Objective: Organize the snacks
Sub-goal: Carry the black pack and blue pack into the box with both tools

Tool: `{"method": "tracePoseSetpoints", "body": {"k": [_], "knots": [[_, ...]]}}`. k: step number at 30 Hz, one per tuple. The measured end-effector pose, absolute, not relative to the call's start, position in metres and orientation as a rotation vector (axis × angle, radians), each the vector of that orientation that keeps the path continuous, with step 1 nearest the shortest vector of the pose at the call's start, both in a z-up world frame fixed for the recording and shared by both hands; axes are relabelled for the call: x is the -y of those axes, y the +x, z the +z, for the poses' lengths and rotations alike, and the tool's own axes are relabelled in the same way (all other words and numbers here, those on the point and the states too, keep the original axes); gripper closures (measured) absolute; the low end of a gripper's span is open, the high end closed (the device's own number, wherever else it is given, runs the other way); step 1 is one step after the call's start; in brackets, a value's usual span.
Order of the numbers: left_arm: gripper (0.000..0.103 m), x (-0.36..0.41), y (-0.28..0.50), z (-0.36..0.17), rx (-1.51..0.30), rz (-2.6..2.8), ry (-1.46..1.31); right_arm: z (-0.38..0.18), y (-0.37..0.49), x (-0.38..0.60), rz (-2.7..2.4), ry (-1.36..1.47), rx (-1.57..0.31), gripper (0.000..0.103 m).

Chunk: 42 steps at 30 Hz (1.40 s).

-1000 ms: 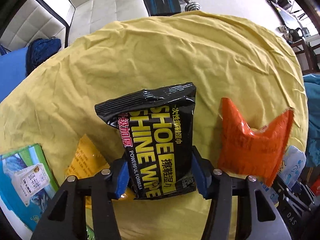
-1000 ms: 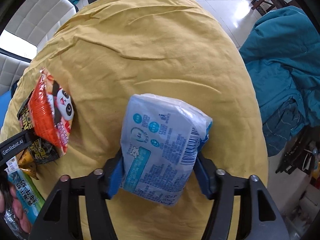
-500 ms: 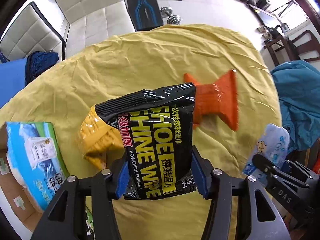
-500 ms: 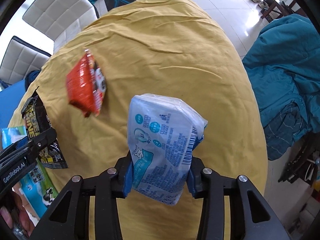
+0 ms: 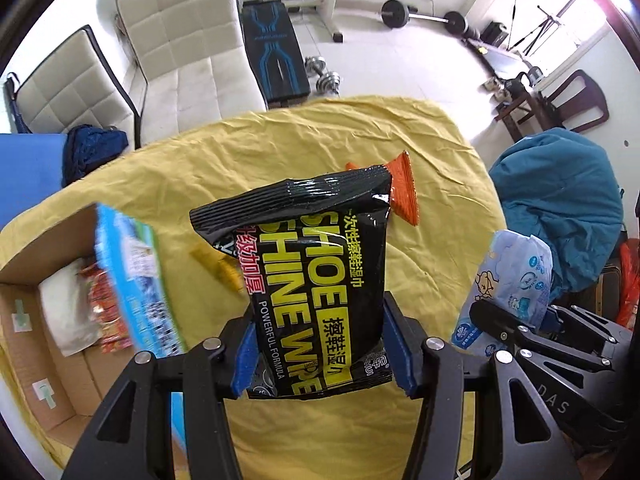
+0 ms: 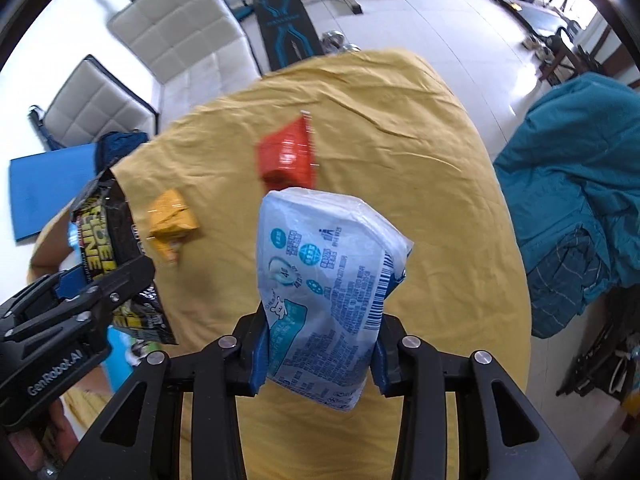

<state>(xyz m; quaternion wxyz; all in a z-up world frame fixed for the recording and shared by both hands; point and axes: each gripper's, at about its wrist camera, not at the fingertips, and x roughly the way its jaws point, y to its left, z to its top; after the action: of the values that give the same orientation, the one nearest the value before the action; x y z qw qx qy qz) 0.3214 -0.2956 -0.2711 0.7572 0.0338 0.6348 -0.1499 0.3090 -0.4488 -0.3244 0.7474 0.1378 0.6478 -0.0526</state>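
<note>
My left gripper (image 5: 322, 350) is shut on a black shoe-wipe pack (image 5: 316, 280), held high above the yellow cloth (image 5: 280, 148). My right gripper (image 6: 320, 348) is shut on a pale blue wipes pack (image 6: 328, 280), also lifted. An orange-red snack bag (image 6: 286, 156) and a small yellow packet (image 6: 170, 222) lie on the cloth. Seen from the left wrist, the orange bag (image 5: 402, 188) peeks out behind the black pack, with the blue pack (image 5: 516, 276) at the right.
An open cardboard box (image 5: 48, 320) at the left holds a white pack and red snacks, with a blue-green flap (image 5: 136, 276) beside them. White chairs (image 5: 180, 36), a weight bench (image 5: 276, 56) and teal fabric (image 6: 580, 184) surround the table.
Both grippers have risen well above the cloth with their packs. The left view has swung so the cardboard box shows at the left.
</note>
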Motion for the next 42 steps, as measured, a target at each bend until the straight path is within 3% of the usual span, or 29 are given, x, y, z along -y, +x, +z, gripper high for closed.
{"method": "tracePoseSetpoints", "body": {"k": [11,20,31,42], "knots": [[0.052,0.19,0.293,-0.228,-1.31,-0.262,-0.002,-0.266,0.295,0.336,0.027,0.237,-1.342,0.061],[0.051,0.06,0.276,-0.224,-1.308,-0.125,-0.09,-0.266,0.299,0.216,0.214,0.178,-1.372,0.061],[0.051,-0.059,0.299,-0.287,-1.425,0.036,-0.11,-0.36,0.322,0.089,0.316,0.064,-1.555,0.061],[0.051,-0.096,0.359,-0.368,-1.548,0.073,-0.071,-0.448,0.321,0.051,0.285,-0.086,-1.696,0.061]]}}
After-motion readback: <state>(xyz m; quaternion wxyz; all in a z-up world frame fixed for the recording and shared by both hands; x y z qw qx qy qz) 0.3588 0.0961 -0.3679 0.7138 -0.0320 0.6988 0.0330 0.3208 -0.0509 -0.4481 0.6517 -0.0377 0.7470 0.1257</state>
